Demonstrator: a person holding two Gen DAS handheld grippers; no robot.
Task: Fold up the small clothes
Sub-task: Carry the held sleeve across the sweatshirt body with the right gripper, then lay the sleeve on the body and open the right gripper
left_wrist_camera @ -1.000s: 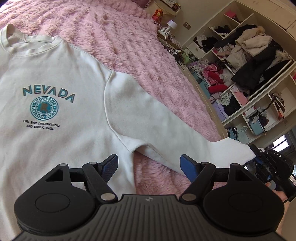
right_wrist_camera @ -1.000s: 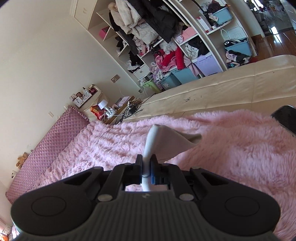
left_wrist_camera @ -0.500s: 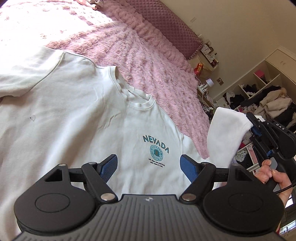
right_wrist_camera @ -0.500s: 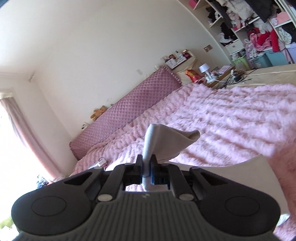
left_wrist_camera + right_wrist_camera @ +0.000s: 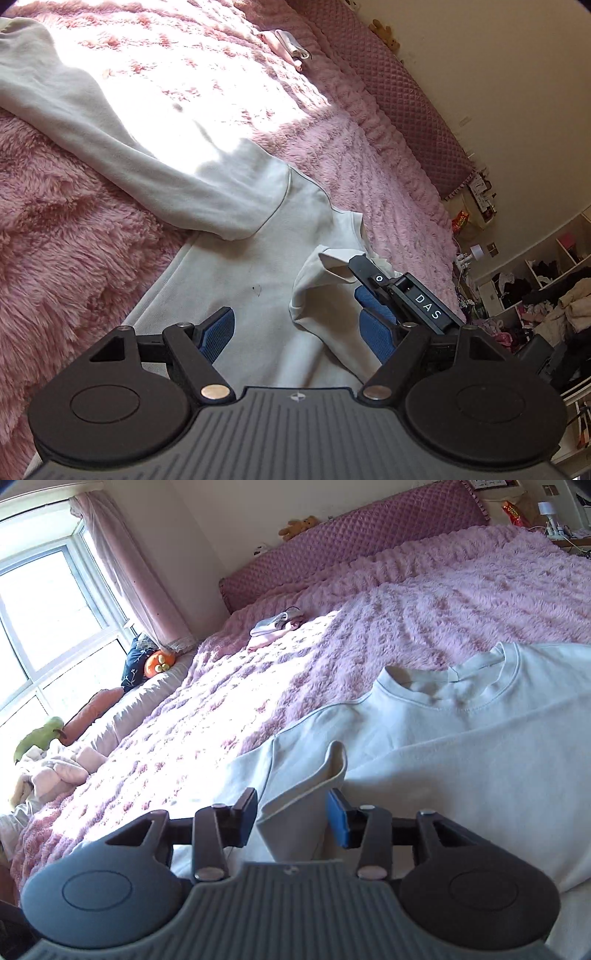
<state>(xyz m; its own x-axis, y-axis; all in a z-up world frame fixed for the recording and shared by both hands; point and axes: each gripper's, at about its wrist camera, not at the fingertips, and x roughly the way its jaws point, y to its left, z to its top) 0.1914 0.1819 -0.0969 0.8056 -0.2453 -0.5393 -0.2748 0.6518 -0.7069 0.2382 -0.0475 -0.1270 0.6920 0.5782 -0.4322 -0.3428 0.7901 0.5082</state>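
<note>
A white sweatshirt (image 5: pixel 258 266) lies flat on the pink fluffy blanket (image 5: pixel 66 236); its neckline (image 5: pixel 476 686) shows in the right wrist view. Its right sleeve is folded across the body, and the cuff (image 5: pixel 306 805) stands between the fingers of my right gripper (image 5: pixel 293 816), which is open. In the left wrist view the right gripper (image 5: pixel 369 291) sits on that cuff (image 5: pixel 325 280). My left gripper (image 5: pixel 299 332) is open and empty, just above the sweatshirt body. The other sleeve (image 5: pixel 110 140) lies stretched out to the left.
A small folded pink and white garment (image 5: pixel 273 626) lies further up the bed. A quilted pink headboard (image 5: pixel 369 542) runs along the wall. A window (image 5: pixel 44 616) and cushions are at the left, and cluttered shelves (image 5: pixel 535 295) stand at the right.
My right gripper carried the sleeve cuff across onto the sweatshirt body and opened, letting go of it. My left gripper swung left over the sweatshirt and stayed open.
</note>
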